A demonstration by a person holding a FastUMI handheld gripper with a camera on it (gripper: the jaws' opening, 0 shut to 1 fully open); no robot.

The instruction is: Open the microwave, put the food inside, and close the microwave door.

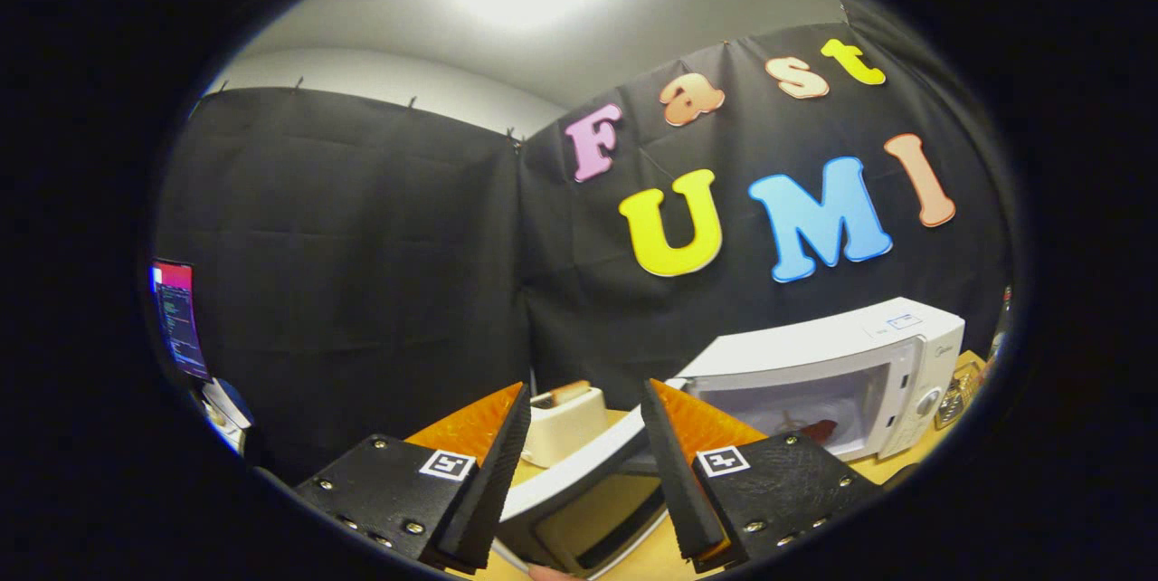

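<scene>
Microwave (837,373) open, food (819,429) inside.
Tongs (583,409) spread apart, empty, with the swung-out door (579,495) between them; toaster (563,423) beyond.

Tool (583,400) raised and pointed forward, tilted slightly upward; its two fingers (496,463) spread wide apart, nothing gripped between them; tips clear of contact; both fingers roughly level.
</scene>
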